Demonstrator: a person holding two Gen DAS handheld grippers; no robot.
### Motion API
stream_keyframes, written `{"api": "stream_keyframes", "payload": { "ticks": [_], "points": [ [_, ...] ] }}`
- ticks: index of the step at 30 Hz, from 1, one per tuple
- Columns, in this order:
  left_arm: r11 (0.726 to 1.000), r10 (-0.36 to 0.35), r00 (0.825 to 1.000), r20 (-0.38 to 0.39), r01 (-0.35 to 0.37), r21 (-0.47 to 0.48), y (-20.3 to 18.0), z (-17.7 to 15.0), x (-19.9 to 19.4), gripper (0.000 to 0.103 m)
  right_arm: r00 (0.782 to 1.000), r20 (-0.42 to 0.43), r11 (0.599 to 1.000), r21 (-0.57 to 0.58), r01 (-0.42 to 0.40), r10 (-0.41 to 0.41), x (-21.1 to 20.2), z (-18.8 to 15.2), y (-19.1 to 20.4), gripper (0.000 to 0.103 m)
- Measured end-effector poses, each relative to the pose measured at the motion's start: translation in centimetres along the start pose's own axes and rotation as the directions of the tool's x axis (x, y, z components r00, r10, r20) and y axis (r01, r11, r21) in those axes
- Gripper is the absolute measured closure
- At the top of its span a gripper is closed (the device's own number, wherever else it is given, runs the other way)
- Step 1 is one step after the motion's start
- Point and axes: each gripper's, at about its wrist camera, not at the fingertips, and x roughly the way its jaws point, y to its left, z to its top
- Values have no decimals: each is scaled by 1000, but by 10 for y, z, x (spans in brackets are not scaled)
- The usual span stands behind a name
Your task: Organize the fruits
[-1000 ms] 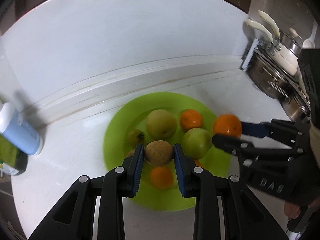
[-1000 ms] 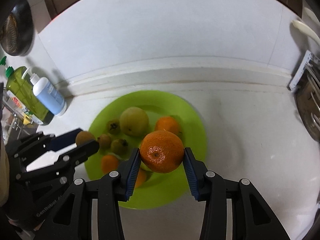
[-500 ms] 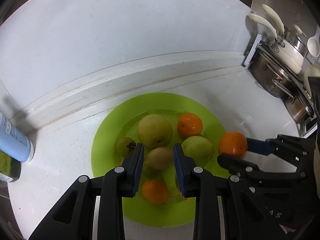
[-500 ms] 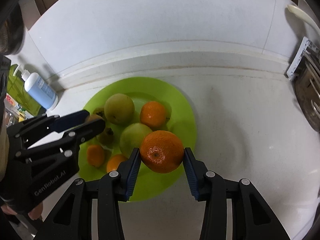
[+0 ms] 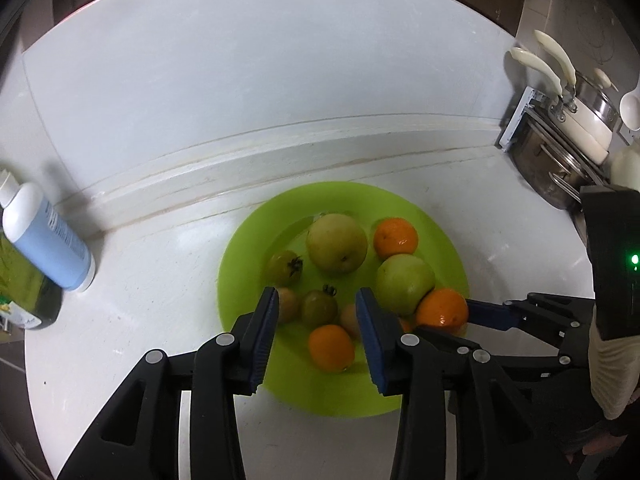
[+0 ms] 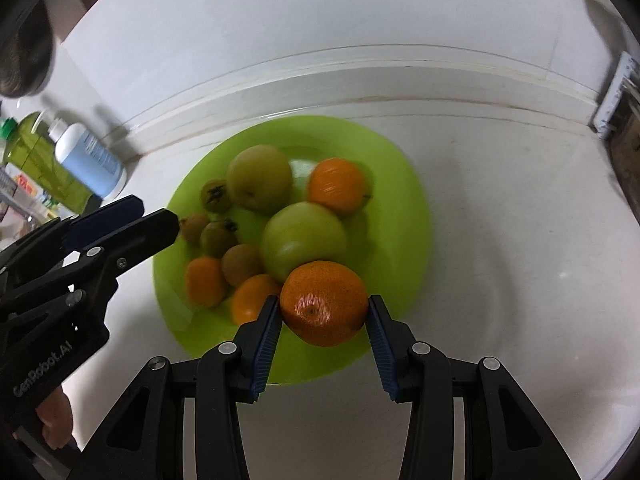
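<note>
1. As seen by the left wrist, the left gripper (image 5: 316, 316) was held apart and empty above the green plate (image 5: 248, 248).
2. In the right wrist view, the right gripper (image 6: 323, 312) was clamped on the orange (image 6: 323, 302), over the plate's near rim beside the green apple (image 6: 304, 236).

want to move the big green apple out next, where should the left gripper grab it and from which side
Grip the green apple across its widest middle, coming from above. It is round, and fruit crowds it: the held orange in front, a small brown fruit on one flank, another orange behind. Only its top is free, so the open left gripper should probably drop its fingers beside the flanks.
</note>
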Motion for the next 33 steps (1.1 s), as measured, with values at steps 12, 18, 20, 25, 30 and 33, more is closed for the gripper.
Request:
{"api": "stream_keyframes", "payload": {
  "ticks": [12, 18, 20, 25, 30, 33],
  "points": [
    [1000, 9, 1000, -19, -9, -12, 0, -12, -5, 61, 998, 50, 1000, -5, -28, 28, -5, 7, 4, 47],
    [1000, 23, 1000, -9, -23, -18, -1, -17, -15, 61, 997, 78, 1000, -7, 1, 0, -17, 4, 1, 47],
    [999, 29, 1000, -4, -29, -15, -3, -20, -20, 61, 995, 96, 1000, -11, 20, -19, -24, 0, 1, 47],
    [999, 34, 999, 17, -34, -22, -6, -27, -38, 58, 991, 131, 999, 0, 40, -39, -44, -10, 2, 47],
    [999, 38, 997, 64, -38, -13, -12, -39, -70, 52, 981, 186, 998, 4, 62, -61, -75, -29, 11, 40],
    [998, 59, 993, 105, -58, -11, -16, -49, -93, 46, 974, 217, 998, -4, 70, -68, -94, -43, 19, 40]
  ]
}}
